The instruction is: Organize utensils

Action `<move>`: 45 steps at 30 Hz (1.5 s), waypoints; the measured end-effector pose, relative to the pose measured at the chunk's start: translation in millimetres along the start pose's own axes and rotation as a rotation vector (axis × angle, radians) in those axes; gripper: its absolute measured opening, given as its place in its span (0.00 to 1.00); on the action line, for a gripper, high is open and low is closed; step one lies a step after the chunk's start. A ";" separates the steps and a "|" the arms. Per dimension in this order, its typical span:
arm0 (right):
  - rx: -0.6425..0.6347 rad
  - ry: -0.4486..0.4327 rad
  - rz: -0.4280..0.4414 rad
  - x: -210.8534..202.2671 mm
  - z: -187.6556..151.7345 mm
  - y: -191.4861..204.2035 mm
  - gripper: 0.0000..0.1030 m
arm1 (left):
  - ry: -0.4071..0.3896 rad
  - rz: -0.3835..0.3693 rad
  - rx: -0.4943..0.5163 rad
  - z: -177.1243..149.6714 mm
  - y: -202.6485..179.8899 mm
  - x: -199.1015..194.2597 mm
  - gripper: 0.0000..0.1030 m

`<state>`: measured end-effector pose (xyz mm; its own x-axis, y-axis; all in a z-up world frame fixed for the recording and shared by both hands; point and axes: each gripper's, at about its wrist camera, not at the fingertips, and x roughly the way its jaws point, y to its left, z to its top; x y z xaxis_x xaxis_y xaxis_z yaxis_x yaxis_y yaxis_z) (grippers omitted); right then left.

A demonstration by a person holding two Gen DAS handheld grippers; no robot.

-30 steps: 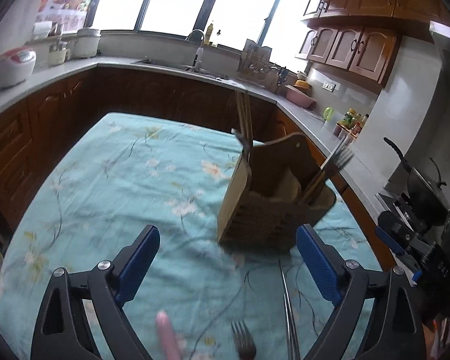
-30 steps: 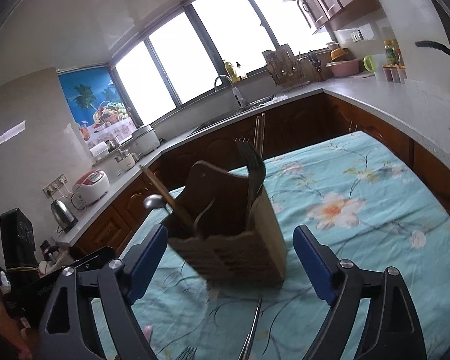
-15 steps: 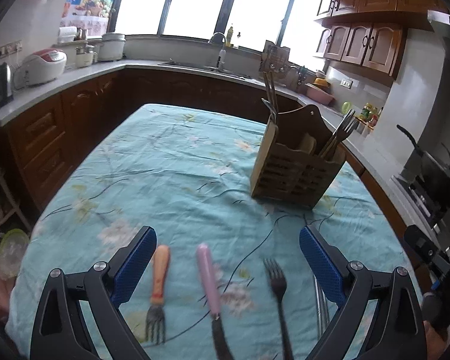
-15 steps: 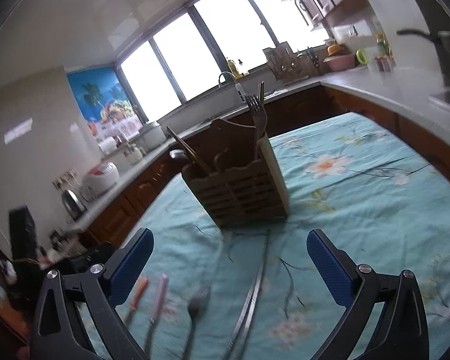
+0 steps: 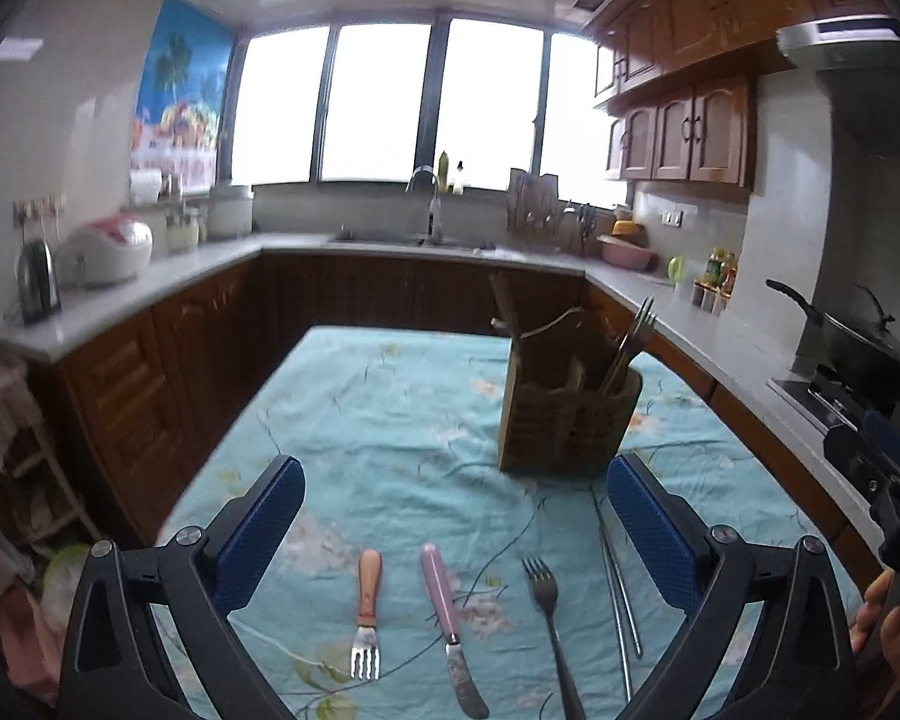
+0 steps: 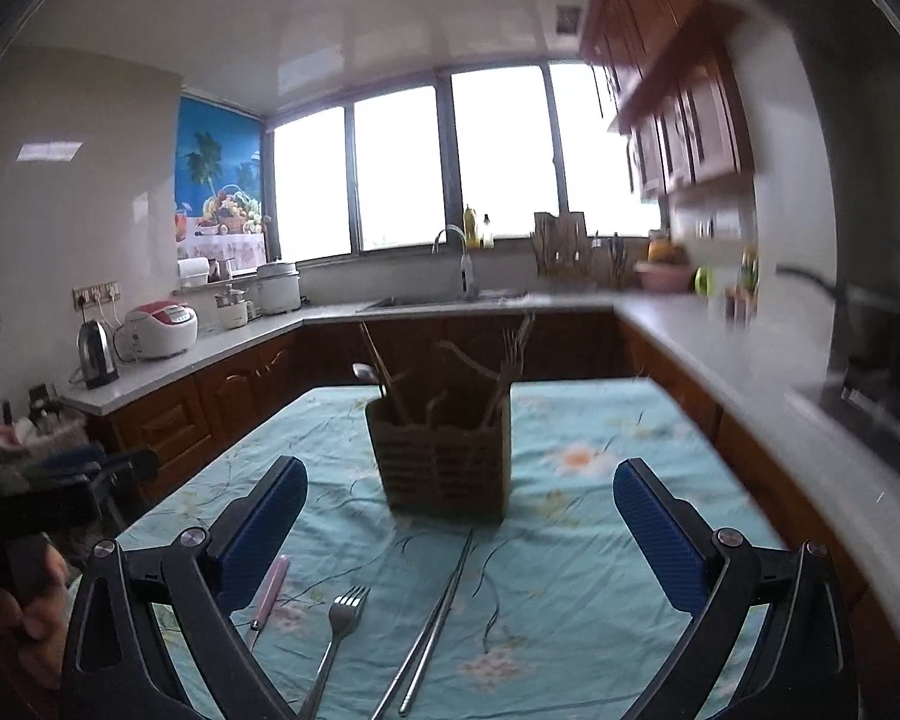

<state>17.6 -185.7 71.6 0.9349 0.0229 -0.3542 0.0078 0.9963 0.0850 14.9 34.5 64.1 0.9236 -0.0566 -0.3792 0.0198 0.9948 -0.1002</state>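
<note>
A wooden utensil holder [image 5: 567, 414] [image 6: 444, 456] with several utensils in it stands on the teal flowered tablecloth [image 5: 390, 420]. Nearer lie an orange-handled fork [image 5: 367, 612], a pink-handled knife [image 5: 447, 618], a steel fork [image 5: 549, 618] and metal chopsticks [image 5: 618, 594]. The right wrist view shows the pink-handled knife [image 6: 268, 591], the steel fork [image 6: 336, 630] and the chopsticks [image 6: 438, 612]. My left gripper [image 5: 450, 516] is open and empty above the near utensils. My right gripper [image 6: 459, 516] is open and empty, short of the holder.
Brown cabinets and a grey counter [image 5: 150, 276] run around the table on three sides, with a rice cooker [image 5: 111, 249], a kettle [image 5: 36, 282] and a sink tap [image 5: 429, 204]. A wok [image 5: 864, 348] sits on the stove at the right.
Both grippers have pulled back from the holder and tilted up. The holder now looks farther off, and the loose utensils on the cloth have come into view.
</note>
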 end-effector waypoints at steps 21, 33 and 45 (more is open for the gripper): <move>0.049 0.008 -0.063 -2.8 -38.1 -10.8 1.00 | 0.055 0.094 0.073 -25.7 -18.0 5.8 0.99; 0.034 -0.030 -0.029 -7.1 -34.8 -0.1 1.00 | -0.007 0.094 0.070 -24.5 -13.7 -1.1 0.99; 0.016 -0.070 -0.025 -1.1 -31.9 3.3 1.00 | -0.037 0.097 0.065 -28.0 -9.3 4.9 0.99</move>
<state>5.2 -179.8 42.6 0.9570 -0.0083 -0.2901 0.0366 0.9951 0.0922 8.5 22.6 37.4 0.9358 0.0424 -0.3499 -0.0468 0.9989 -0.0039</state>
